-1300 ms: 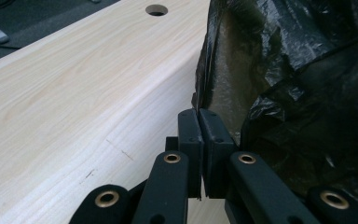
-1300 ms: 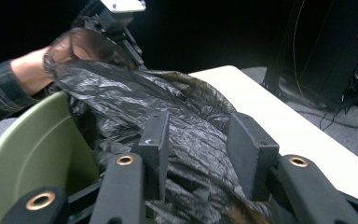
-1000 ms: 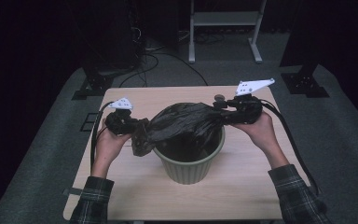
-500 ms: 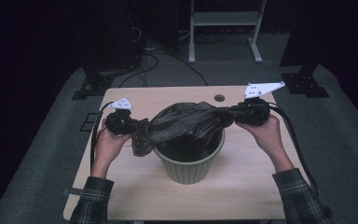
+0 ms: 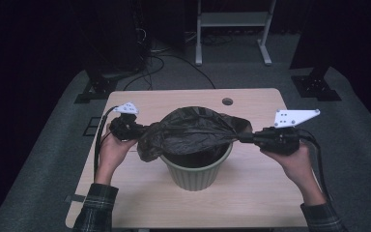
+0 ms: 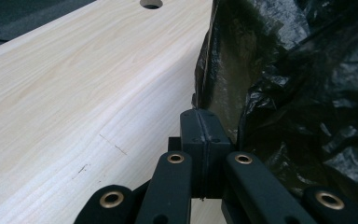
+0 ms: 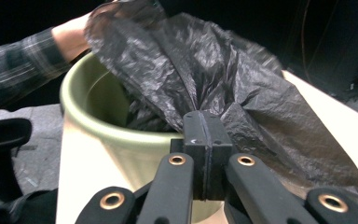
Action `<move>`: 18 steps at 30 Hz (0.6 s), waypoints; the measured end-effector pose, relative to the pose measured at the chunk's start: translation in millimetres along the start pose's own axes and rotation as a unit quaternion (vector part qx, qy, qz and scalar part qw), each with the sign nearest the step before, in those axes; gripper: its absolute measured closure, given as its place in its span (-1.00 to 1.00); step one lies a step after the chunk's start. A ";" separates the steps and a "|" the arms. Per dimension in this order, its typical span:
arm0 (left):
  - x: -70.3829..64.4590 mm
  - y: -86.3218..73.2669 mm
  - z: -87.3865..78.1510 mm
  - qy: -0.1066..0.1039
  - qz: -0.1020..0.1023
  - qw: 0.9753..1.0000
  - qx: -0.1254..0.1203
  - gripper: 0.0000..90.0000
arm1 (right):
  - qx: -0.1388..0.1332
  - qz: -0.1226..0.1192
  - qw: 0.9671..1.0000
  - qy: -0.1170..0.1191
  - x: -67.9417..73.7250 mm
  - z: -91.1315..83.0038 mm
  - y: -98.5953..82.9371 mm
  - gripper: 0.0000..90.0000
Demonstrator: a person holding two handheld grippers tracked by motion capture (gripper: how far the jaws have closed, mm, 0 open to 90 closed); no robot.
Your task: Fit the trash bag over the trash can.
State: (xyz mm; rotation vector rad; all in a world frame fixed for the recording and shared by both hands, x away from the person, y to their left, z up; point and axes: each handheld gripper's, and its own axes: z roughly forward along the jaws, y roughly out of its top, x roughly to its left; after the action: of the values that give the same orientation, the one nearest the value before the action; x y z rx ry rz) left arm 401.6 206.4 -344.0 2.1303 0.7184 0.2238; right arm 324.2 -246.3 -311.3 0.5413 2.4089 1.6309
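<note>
- My left gripper is clamped on the black bin bag, left of the green bin.
- My right gripper pinches the bag's opposite edge, stretching it above the bin on the wooden table.

My left gripper clamped on the black bag left of the green pot, my right gripper pinching the bag's other edge right of the pot, both forearms reaching forward, jaws pressed together.
</note>
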 end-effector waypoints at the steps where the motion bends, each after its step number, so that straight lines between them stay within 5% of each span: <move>1: 0.0 -0.3 0.6 0.000 -0.001 1.000 0.001 1.00 | 0.004 0.001 1.000 0.003 2.7 -1.0 -4.1 1.00; 9: 0.6 -3.3 3.7 -0.003 -0.003 1.000 0.006 1.00 | 0.030 0.003 0.999 0.031 19.2 7.2 -30.2 1.00; 18: 0.2 -3.9 6.2 -0.006 -0.003 1.000 0.009 1.00 | 0.077 0.010 0.994 0.070 32.2 38.5 -57.9 1.00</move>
State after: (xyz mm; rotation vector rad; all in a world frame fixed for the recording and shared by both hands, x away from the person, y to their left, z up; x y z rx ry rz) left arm 402.6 204.1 -350.9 2.1435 0.7227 0.2014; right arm 296.7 -219.8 -377.8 0.4919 2.6570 1.5468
